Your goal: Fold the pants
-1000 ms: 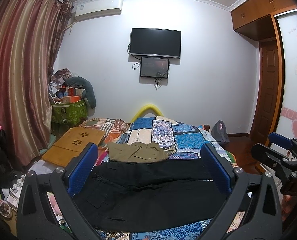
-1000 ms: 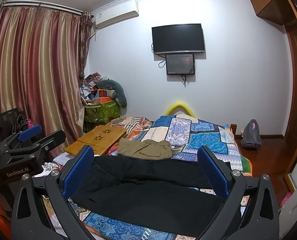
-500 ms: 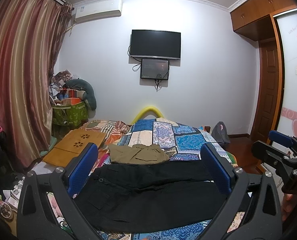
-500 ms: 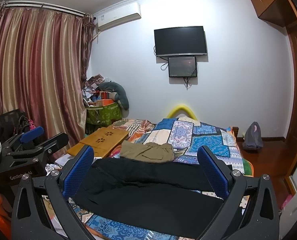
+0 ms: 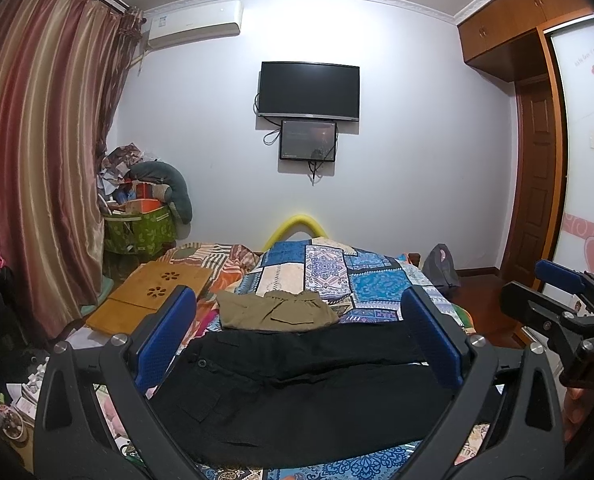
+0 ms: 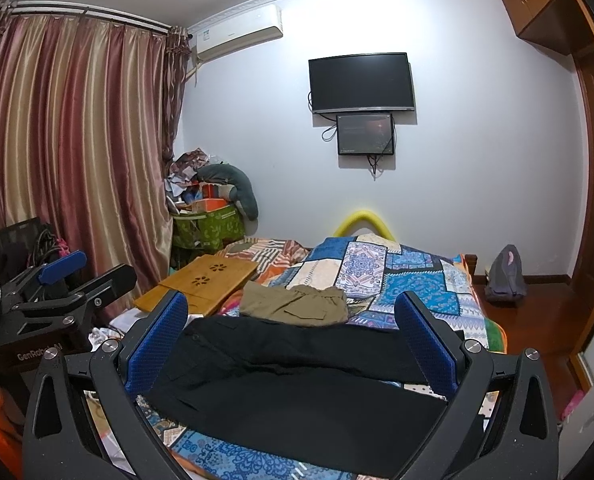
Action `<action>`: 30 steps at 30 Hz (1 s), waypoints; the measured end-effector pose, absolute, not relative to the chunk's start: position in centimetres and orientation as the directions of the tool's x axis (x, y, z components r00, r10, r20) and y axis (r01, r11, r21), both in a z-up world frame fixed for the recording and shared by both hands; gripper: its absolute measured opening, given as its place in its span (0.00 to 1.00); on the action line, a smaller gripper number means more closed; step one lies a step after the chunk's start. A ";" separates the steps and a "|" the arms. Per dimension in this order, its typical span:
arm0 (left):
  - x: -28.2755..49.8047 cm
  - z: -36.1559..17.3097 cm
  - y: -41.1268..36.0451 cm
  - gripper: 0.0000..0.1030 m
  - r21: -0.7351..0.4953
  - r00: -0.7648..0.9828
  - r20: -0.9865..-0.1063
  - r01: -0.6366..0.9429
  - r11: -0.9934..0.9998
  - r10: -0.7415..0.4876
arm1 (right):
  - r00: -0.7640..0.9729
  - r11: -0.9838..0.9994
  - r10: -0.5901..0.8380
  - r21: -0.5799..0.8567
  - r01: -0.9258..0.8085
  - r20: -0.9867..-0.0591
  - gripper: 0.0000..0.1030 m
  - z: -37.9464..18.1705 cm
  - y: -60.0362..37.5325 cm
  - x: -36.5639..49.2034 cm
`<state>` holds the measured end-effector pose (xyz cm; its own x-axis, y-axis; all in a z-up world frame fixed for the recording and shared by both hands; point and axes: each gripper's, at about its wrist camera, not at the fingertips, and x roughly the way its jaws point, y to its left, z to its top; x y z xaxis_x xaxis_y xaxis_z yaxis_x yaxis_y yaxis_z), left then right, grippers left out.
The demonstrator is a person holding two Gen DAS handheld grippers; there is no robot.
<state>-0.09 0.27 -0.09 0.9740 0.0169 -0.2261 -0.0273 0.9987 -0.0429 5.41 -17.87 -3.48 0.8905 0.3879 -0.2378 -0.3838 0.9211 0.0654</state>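
Pants: 1 black (image 5: 297, 392), 1 khaki (image 5: 275, 312) | hand-held grippers: 2 agape

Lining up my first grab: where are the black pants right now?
In both views the black pants lie spread across the bed's near end, just in front of the folded khaki pants.

Blk pants (image 5: 297, 392), khaki pants (image 5: 275, 312), blue patchwork quilt (image 5: 361, 280)

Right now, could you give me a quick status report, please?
Left gripper open, right gripper open, both empty. Black pants flat on bed, unfolded. Olive pants lie just beyond.
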 end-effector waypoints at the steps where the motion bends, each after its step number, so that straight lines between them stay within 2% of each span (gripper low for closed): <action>1: -0.1 0.0 0.3 1.00 -0.043 0.974 -0.227 -0.025 0.999 0.015 | 0.891 0.921 0.388 0.065 -0.384 -0.237 1.00 -3.5 -17.8 5.4; 17: 1.7 -0.6 0.5 1.00 -0.041 0.965 -0.261 -0.006 0.999 -0.005 | 0.891 0.929 0.368 0.056 -0.367 -0.267 1.00 -3.9 -18.0 6.8; 23: 5.9 -1.8 1.0 1.00 -0.024 0.943 -0.333 -0.027 0.999 0.018 | 0.901 0.951 0.305 0.049 -0.305 -0.308 1.00 -5.4 -19.3 9.3; 30: 13.5 -4.8 3.3 1.00 -0.010 0.884 -0.464 -0.057 0.998 0.046 | 0.899 0.979 0.191 0.004 -0.206 -0.395 1.00 -8.1 -22.3 13.4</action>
<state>13.54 3.30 -4.81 0.8844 0.0461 -0.4645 -0.0571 0.9983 -0.0096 13.42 -22.26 -8.08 0.8987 0.1908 -0.3949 -0.2062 0.9785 0.0036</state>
